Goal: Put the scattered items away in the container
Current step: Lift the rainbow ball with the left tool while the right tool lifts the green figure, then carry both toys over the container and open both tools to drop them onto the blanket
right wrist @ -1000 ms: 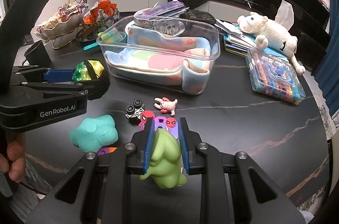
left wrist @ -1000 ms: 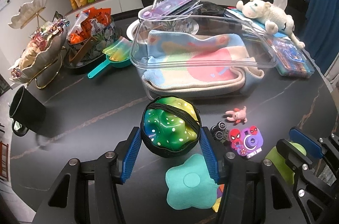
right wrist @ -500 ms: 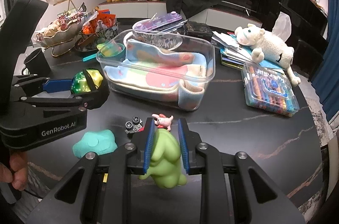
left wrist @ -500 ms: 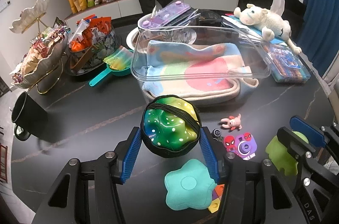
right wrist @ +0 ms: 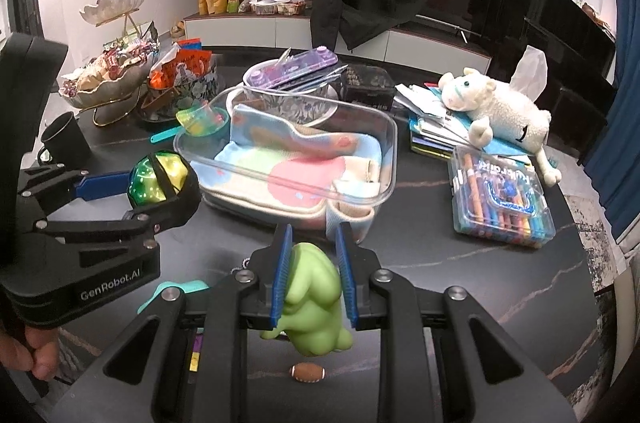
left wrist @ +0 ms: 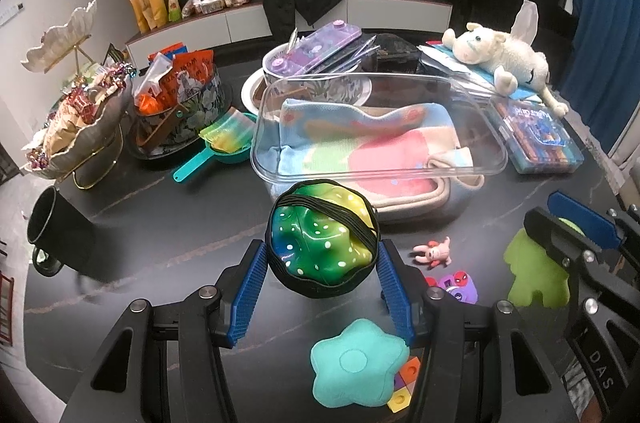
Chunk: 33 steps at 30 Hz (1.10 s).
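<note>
The clear plastic rectangular container (left wrist: 380,127) is sitting mid-bench with a folded pastel blanket (left wrist: 360,139) lying inside it, taking up most of the floor of the tub. At about 6 o'clock from it in the left wrist view, the left hand-held gripper (left wrist: 322,275) is clamping a squishy green-and-yellow dotted ball wrapped in a black band (left wrist: 322,243), blue pads pressing on both sides, the ball hanging up off the bench just in front of the container's near wall.

The right hand-held gripper (right wrist: 312,275) is squeezing a lime-green rubbery figure toy (right wrist: 312,299) between its pads, also lifted clear of the surface, near the container's front corner at roughly 5 o'clock from it.

Lying loose on the dark marbled bench (left wrist: 160,223): a teal star-shaped plush pad (left wrist: 358,367) right under the left gripper, a tiny pink animal figure (left wrist: 432,253), a purple Spider-Man toy camera (left wrist: 456,285) partly hidden by the gripper, and a small brown toy football (right wrist: 307,372) below the right one.

Further out, at 3 o'clock from the container, a clear case of markers (right wrist: 502,199) is resting, with a white plush sheep (right wrist: 496,107) sprawling on papers behind it. At 9 o'clock a black mug (left wrist: 56,231) is standing.
</note>
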Each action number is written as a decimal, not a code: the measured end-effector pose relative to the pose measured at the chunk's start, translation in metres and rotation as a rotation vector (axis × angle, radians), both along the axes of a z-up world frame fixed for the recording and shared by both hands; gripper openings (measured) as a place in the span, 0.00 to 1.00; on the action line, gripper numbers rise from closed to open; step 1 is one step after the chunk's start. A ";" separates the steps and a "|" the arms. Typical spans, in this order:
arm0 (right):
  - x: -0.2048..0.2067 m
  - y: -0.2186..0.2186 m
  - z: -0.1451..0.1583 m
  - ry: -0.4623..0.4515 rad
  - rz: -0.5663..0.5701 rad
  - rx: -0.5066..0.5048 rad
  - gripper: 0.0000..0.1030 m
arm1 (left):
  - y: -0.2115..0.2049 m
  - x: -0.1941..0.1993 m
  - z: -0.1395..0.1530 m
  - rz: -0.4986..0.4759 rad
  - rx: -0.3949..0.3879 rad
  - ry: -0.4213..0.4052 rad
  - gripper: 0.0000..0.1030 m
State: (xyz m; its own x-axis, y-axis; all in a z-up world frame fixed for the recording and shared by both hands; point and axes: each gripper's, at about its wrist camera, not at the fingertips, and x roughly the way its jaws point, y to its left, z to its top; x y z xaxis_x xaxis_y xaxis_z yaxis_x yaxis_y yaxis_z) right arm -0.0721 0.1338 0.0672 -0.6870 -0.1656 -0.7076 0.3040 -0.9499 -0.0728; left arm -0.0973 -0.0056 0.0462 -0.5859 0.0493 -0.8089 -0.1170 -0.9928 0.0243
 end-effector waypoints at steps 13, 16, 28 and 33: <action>-0.011 -0.006 0.011 0.010 0.011 0.007 0.20 | -0.001 -0.009 0.012 0.012 -0.004 0.015 0.50; -0.015 -0.007 0.012 0.010 0.013 0.009 0.20 | -0.001 -0.012 0.015 0.009 -0.006 0.018 0.50; -0.033 -0.013 0.023 0.009 0.032 0.012 0.20 | -0.007 -0.025 0.029 0.021 -0.009 0.024 0.51; -0.042 -0.013 0.025 0.003 0.035 0.010 0.20 | -0.008 -0.031 0.032 0.021 -0.001 0.013 0.51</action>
State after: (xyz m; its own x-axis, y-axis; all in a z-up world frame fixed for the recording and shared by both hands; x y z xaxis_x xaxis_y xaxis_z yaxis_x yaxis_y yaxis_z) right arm -0.1140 0.1209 0.0924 -0.6831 -0.1827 -0.7071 0.3372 -0.9377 -0.0836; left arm -0.1286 -0.0138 0.0779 -0.5974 0.0354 -0.8012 -0.0953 -0.9951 0.0271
